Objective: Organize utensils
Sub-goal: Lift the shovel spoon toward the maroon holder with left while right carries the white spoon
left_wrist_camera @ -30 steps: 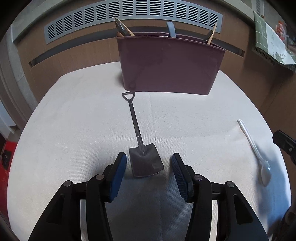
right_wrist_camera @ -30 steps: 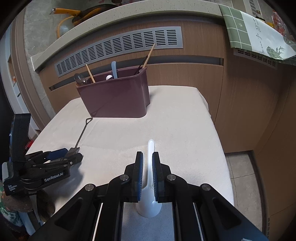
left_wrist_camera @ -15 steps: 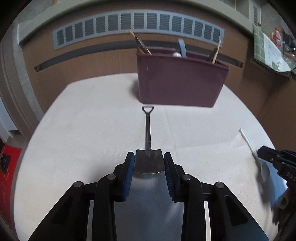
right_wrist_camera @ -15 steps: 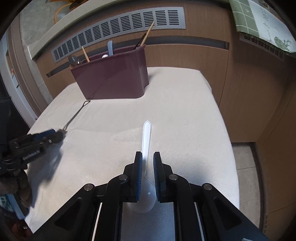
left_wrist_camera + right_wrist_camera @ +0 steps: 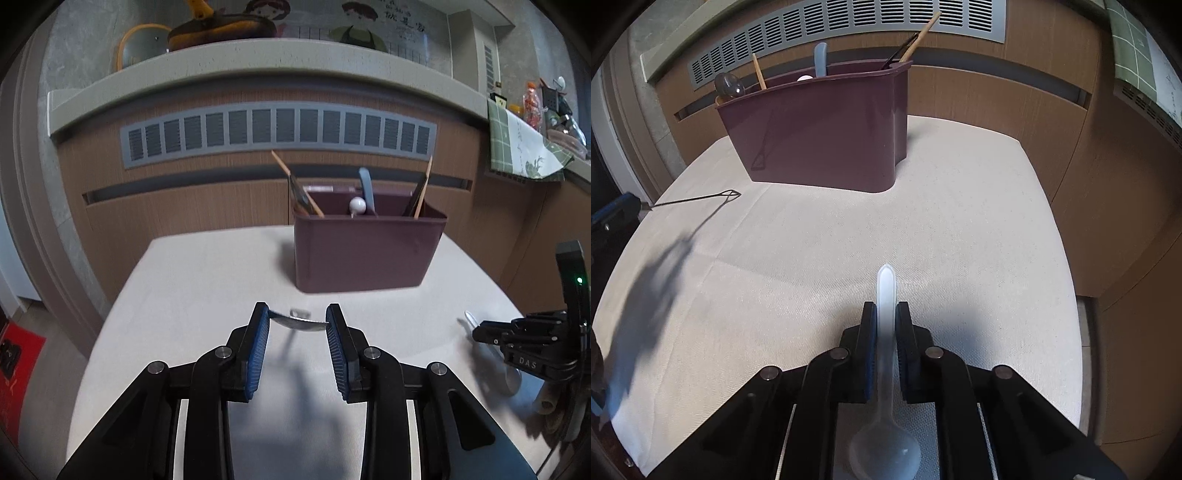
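My left gripper [image 5: 297,323] is shut on the blade of a small metal shovel-shaped spoon [image 5: 299,322] and holds it above the white table [image 5: 207,280], handle pointing forward. The spoon's thin handle [image 5: 698,198] shows at the left of the right wrist view. My right gripper [image 5: 886,317] is shut on the handle of a white plastic spoon [image 5: 885,295], bowl toward me, lifted just over the table [image 5: 979,221]. The maroon utensil holder [image 5: 364,251] stands at the table's far side with several utensils in it; it also shows in the right wrist view [image 5: 820,125].
A wooden cabinet front with a grey vent grille [image 5: 277,131] rises behind the table. A green checked cloth [image 5: 517,147] hangs from the counter at the right. The right gripper [image 5: 532,350] shows at the right edge of the left wrist view.
My left gripper closed on the shovel spoon's blade and lifted it off the table, tilting up. My right gripper, shut on the white spoon, moved forward toward the holder.
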A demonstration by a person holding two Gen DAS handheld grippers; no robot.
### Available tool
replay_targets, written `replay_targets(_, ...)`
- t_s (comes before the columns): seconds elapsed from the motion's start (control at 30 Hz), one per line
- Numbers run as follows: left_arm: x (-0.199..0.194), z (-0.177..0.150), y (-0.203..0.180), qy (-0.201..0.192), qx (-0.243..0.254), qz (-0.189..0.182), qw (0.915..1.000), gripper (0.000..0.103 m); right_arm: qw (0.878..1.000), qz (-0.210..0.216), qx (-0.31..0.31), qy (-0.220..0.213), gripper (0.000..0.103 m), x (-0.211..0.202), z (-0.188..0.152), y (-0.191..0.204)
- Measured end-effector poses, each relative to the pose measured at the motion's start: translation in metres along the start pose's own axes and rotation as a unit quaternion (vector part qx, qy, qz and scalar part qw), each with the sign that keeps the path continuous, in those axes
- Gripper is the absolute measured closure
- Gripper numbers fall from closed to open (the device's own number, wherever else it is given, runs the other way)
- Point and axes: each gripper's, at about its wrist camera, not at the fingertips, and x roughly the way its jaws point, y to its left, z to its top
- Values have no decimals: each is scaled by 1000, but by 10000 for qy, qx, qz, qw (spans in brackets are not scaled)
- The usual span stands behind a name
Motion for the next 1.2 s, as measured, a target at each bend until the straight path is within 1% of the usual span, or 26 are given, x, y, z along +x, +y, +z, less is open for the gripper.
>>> replay_targets(0.07, -5, 10, 4, -124, -16, -54, 9999, 72, 9998, 29, 4, -198, 93, -11, 2, 2)
replay_targets(0.1, -8, 15, 6, -169, -37, -101, 9998, 72, 9993, 25, 1, -374, 93, -21, 4, 4)
replay_targets(0.17, -13, 25, 10, -256, -62, -169, 9995, 76, 9981, 25, -3, -615, 93, -35, 9, 7)
replay_targets(0.2, -16, 29, 12, -301, -61, -190, 9993, 81, 9973, 23, -11, -733, 93, -42, 11, 9)
replay_targets(0.23, -19, 33, 12, -322, -58, -190, 9993, 97, 9964, 13, -22, -852, 93, -50, 13, 11)
replay_targets(0.37, -24, 41, 12, -381, -10, -163, 9991, 97, 9934, 37, -59, -1143, 93, -65, 19, 17)
replay_targets(0.47, -24, 40, 16, -323, -84, -192, 9993, 97, 9925, 56, -94, -1215, 94, -69, 22, 22)
replay_targets(0.57, -21, 35, 27, -193, -259, -129, 9994, 97, 9926, 65, -83, -1208, 94, -71, 22, 23)
replay_targets(0.67, -17, 27, 49, 11, -652, -16, 9979, 96, 9934, 44, -46, -1149, 94, -67, 18, 18)
replay_targets(0.73, -11, 15, 70, 302, -1093, 78, 9935, 95, 9940, 50, 1, -1096, 94, -64, 15, 14)
replay_targets(0.77, -7, 6, 82, 479, -1375, 75, 9893, 95, 9942, 63, 20, -1072, 94, -62, 14, 13)
replay_targets(0.8, -5, -2, 89, 615, -1555, 61, 9859, 95, 9944, 79, 46, -1053, 94, -60, 12, 11)
replay_targets(0.83, 0, -15, 99, 867, -1861, 44, 9787, 93, 9945, 105, 73, -1036, 94, -58, 11, 10)
replay_targets(0.87, 5, -25, 106, 1054, -2090, 36, 9722, 87, 9947, 141, 95, -1019, 94, -55, 11, 10)
replay_targets(0.9, 9, -35, 112, 1234, -2329, 19, 9646, 83, 9947, 168, 105, -1009, 93, -53, 10, 9)
replay_targets(0.93, 15, -47, 119, 1400, -2577, -14, 9560, 77, 9947, 195, 113, -1000, 93, -51, 10, 9)
replay_targets(0.97, 22, -55, 123, 1527, -2773, -45, 9486, 74, 9948, 221, 123, -990, 93, -49, 10, 9)
replay_targets(1.03, 35, -65, 127, 1704, -3023, -83, 9378, 72, 9949, 281, 134, -955, 93, -46, 10, 8)
replay_targets(1.07, 37, -63, 126, 1562, -3053, -57, 9393, 70, 9951, 301, 132, -933, 93, -44, 9, 8)
replay_targets(1.1, 41, -60, 124, 1551, -3021, -19, 9406, 69, 9953, 306, 128, -909, 93, -43, 9, 8)
replay_targets(1.13, 48, -56, 121, 1556, -2985, -50, 9416, 65, 9956, 290, 124, -884, 93, -41, 8, 9)
replay_targets(1.17, 56, -51, 117, 1543, -2915, -109, 9440, 62, 9958, 264, 123, -863, 93, -40, 6, 8)
replay_targets(1.2, 64, -47, 111, 1546, -2774, -99, 9482, 60, 9960, 244, 128, -846, 94, -39, 5, 8)
